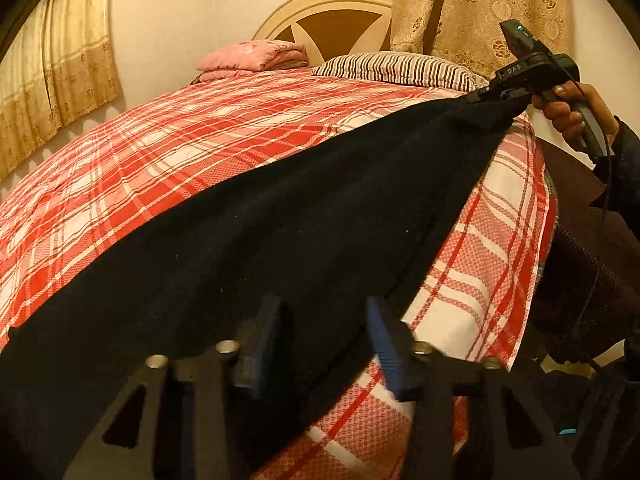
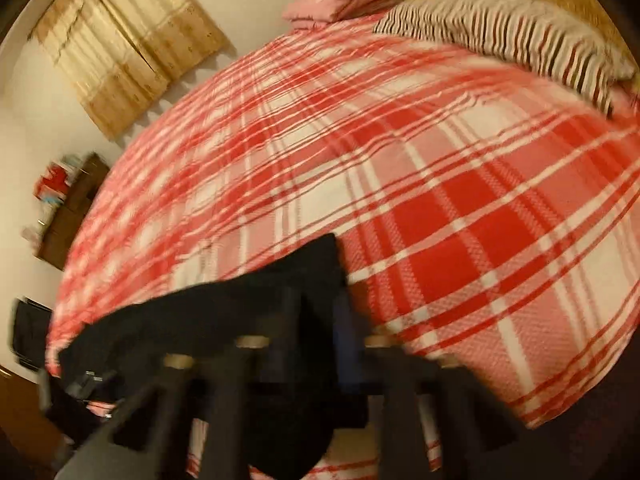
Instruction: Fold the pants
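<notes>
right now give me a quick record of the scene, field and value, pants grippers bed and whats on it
surface: bed with red and white plaid cover
pants: black pants, stretched across the near edge of the bed between the two grippers
right gripper: shut on one end of the pants
left gripper: pants cloth between its fingers; grip unclear
at headboard: striped pillow, folded pink blanket
fold: not yet made
</notes>
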The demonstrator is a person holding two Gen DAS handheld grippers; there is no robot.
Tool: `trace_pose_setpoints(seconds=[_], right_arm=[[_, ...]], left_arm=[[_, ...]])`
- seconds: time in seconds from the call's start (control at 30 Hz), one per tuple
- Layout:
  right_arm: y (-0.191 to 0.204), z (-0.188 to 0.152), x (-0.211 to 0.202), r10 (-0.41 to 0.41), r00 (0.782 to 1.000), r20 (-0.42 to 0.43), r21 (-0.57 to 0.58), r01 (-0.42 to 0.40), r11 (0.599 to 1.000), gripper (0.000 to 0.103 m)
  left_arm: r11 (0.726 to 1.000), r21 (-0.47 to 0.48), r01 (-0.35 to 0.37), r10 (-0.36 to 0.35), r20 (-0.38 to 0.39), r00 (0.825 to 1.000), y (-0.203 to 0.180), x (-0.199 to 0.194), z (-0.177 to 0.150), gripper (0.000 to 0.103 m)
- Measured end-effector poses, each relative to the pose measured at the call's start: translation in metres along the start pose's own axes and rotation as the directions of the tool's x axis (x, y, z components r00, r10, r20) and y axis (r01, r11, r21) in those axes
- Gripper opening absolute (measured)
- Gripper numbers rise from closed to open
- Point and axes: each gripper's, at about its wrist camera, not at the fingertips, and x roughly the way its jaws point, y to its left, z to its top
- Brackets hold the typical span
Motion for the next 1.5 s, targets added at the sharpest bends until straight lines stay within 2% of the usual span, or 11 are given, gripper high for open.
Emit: trace_pose_setpoints(seconds=[0.13, 0.33, 0.43, 0.5, 0.57, 0.77, 0.9, 1.03, 1.1, 1.17, 1.5], right_arm=[[0.008, 0.006, -0.012, 0.008, 0.998, 0.056, -0.037, -0.006, 0.999, 0.008], [0.013, 0.027, 0.008, -0.079, 0.993, 0.087, -0.078, 0.086, 0.993, 0.008], [0.005, 0.025, 0.035, -0.146, 0.988, 0.056, -0.097, 0.151, 0.984, 0.017], [-0.003, 0.019, 0.025, -0.138, 0.987, 0.077, -0.055, 0.143, 0.988, 0.046], [-0.007, 0.011, 0.005, -0.119, 0.988, 0.1, -0.019, 0.122, 0.992, 0.06], [-0.005, -0.026, -0.063, -0.068, 0.982, 0.178, 0.021, 0.065, 0.998, 0.059], [-0.004, -0.044, -0.069, 0.068, 0.989, 0.131, 0.078, -0.079, 0.994, 0.051], [0.001, -0.049, -0.04, 0.084, 0.994, 0.067, 0.093, -0.091, 0.992, 0.042], [0.002, -0.047, -0.026, 0.092, 0.993, 0.07, 0.094, -0.098, 0.991, 0.019], [-0.001, -0.042, -0.014, 0.056, 0.995, 0.079, 0.101, -0.064, 0.993, 0.009], [0.013, -0.053, -0.053, 0.079, 0.984, 0.162, 0.002, -0.08, 0.997, 0.006]], left_arm=[[0.999, -0.015, 0.03, -0.03, 0.002, 1.0, 0.002, -0.002, 0.004, 0.012], [1.0, 0.021, 0.022, -0.022, 0.001, 1.0, -0.007, -0.001, 0.003, 0.011], [1.0, 0.006, 0.027, -0.027, 0.02, 0.999, -0.003, -0.005, 0.002, 0.011], [1.0, 0.003, 0.02, -0.02, 0.024, 1.0, -0.001, -0.006, 0.001, 0.011], [1.0, 0.0, 0.023, -0.023, 0.024, 0.999, 0.0, -0.005, 0.0, 0.011], [1.0, -0.004, 0.007, -0.007, 0.025, 1.0, -0.002, -0.004, -0.002, 0.012], [1.0, 0.015, -0.006, 0.006, 0.017, 1.0, -0.003, -0.001, -0.002, 0.012], [0.999, 0.031, -0.014, 0.013, 0.011, 1.0, -0.004, 0.0, 0.0, 0.012], [0.999, 0.035, -0.008, 0.007, 0.015, 1.0, -0.003, -0.001, 0.002, 0.009], [0.999, 0.035, -0.008, 0.007, 0.029, 1.0, -0.001, -0.006, 0.005, 0.004], [0.998, 0.015, 0.056, -0.057, 0.059, 0.997, 0.007, -0.025, 0.0, 0.004]])
